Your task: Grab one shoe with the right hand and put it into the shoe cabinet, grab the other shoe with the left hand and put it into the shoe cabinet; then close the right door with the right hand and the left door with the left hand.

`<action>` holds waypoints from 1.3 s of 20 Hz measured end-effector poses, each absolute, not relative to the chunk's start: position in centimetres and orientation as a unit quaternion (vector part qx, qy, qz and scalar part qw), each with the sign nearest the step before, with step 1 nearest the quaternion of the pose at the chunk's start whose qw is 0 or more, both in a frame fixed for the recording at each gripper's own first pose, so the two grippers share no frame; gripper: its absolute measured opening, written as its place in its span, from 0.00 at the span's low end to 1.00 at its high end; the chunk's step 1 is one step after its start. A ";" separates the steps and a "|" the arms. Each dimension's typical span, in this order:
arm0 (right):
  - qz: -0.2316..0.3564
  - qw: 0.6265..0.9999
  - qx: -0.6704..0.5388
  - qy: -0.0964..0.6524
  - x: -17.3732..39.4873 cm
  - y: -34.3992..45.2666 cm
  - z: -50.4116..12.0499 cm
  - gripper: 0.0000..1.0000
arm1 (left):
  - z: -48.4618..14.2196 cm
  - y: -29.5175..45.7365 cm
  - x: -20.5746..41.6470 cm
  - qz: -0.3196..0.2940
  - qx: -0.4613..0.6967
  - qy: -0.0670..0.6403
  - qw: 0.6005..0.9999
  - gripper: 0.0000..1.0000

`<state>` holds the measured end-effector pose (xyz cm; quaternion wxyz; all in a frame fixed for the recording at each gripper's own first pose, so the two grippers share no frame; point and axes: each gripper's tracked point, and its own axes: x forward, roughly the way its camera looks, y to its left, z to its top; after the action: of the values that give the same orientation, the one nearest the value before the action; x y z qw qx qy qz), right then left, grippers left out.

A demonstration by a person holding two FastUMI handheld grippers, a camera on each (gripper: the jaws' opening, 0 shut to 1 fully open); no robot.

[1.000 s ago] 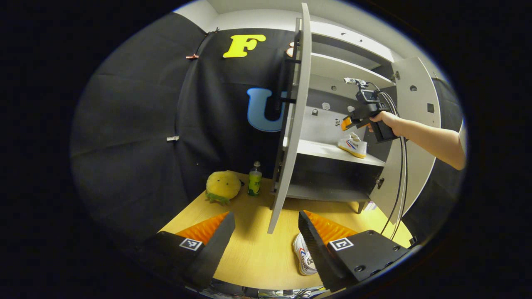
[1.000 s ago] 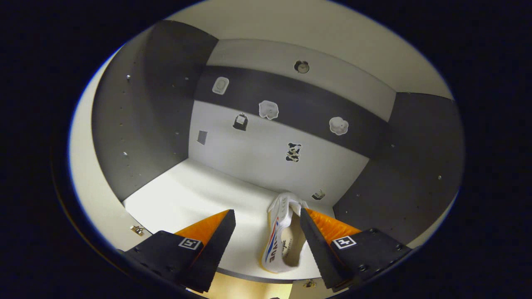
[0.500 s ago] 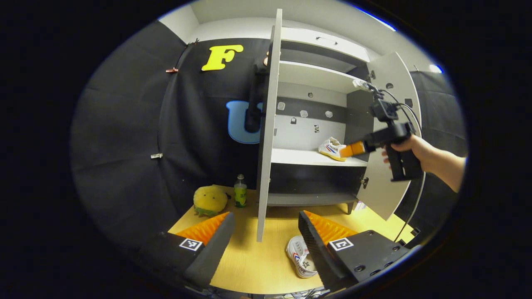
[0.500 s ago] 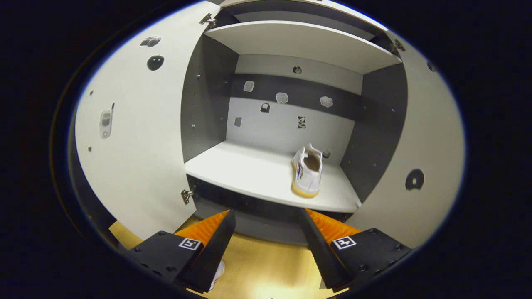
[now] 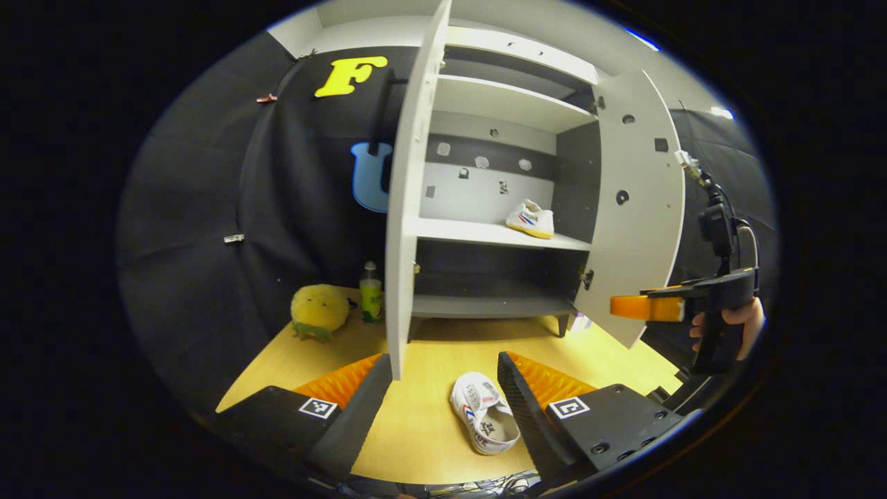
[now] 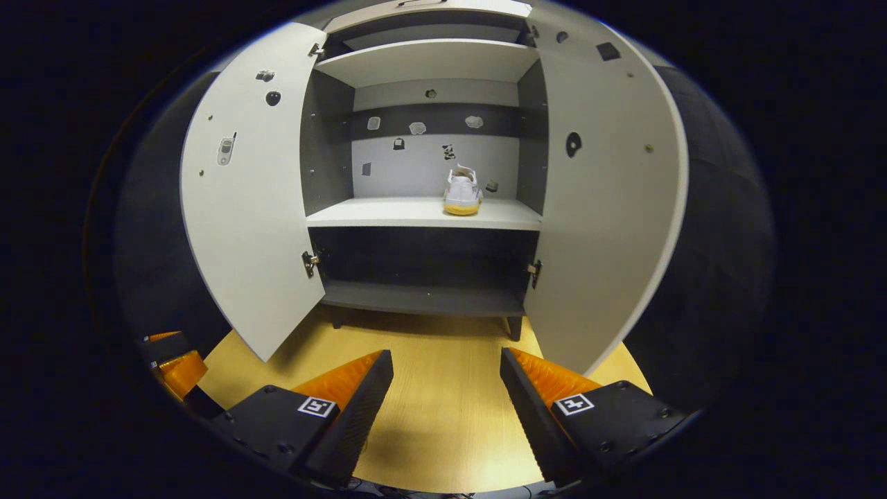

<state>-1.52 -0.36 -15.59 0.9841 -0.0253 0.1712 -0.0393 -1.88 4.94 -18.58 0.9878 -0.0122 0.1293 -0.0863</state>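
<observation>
Nearest to us, the left gripper (image 5: 443, 388) hangs low over the wooden table (image 5: 423, 443), its jaws spread wide with nothing between them. Just ahead of its tips, close against the right-hand finger, a white shoe (image 5: 483, 421) lies on the tabletop, opening turned up, toe toward the cabinet. Off to the right in the left gripper view, a hand (image 5: 738, 320) holds the right gripper (image 5: 632, 307) clear of the cabinet, level with the lower edge of the right door (image 5: 634, 208); from this side I cannot tell how far it is open. The right gripper view settles that: the right gripper (image 6: 447, 388) has its fingers well apart and empty, above bare table in front of the cabinet.

Further back on the table, a yellow plush toy (image 5: 319, 310) and a small green bottle (image 5: 371, 294) stand beside each other, left of the shoe cabinet (image 6: 423, 62). Both doors stand open, the left door (image 5: 405, 208) edge-on to the left gripper view, broad and pale in the right gripper view (image 6: 246, 201).

Deepest in, on the middle shelf (image 6: 388, 211), the other shoe (image 6: 463, 192) sits toward the right side, heel facing out, near the back wall with its small stickers (image 6: 416, 128).
</observation>
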 end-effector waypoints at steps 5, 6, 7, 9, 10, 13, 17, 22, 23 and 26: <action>-0.036 0.982 -0.046 0.178 -4.5 -4.4 -17.0 0.98 | -24.6 1.7 -1.1 -0.070 0.021 0.181 0.981 0.95; -0.030 0.983 -0.040 0.177 -4.8 -4.5 -16.9 0.99 | -26.1 1.2 -0.9 -0.069 0.025 0.193 0.978 0.95; -0.024 0.984 -0.036 0.172 -4.9 -4.4 -16.7 0.99 | -27.5 0.9 -0.6 -0.069 0.031 0.203 0.976 0.95; -0.016 0.985 -0.041 0.165 -5.0 -4.5 -16.7 0.99 | -30.4 0.2 -0.2 -0.076 0.047 0.225 0.970 0.95; -0.016 0.986 -0.046 0.162 -5.0 -4.6 -16.6 0.99 | -31.7 -0.1 0.2 -0.080 0.055 0.237 0.967 0.95; -0.008 0.986 -0.042 0.159 -5.1 -4.1 -16.5 0.98 | -35.3 -0.4 1.8 -0.085 0.062 0.275 0.956 0.95; -0.014 0.984 -0.053 0.171 -5.3 -5.1 -17.1 0.98 | -39.1 -0.1 4.7 -0.084 0.079 0.318 0.941 0.94; -0.039 0.980 -0.057 0.189 -6.2 -6.8 -18.1 0.98 | -41.1 0.8 8.4 -0.075 0.084 0.331 0.937 0.94; -0.047 0.979 -0.058 0.192 -6.3 -7.2 -18.2 0.98 | -41.3 1.1 9.0 -0.071 0.080 0.332 0.937 0.94; -0.063 0.977 -0.053 0.196 -6.7 -8.0 -18.2 0.99 | -42.7 0.4 9.7 -0.089 0.062 0.345 0.932 0.91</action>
<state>-6.71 -7.96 -18.25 0.9771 -0.0531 0.1962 -0.0634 9.73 0.41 -42.72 0.9323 0.0623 0.3449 -0.0891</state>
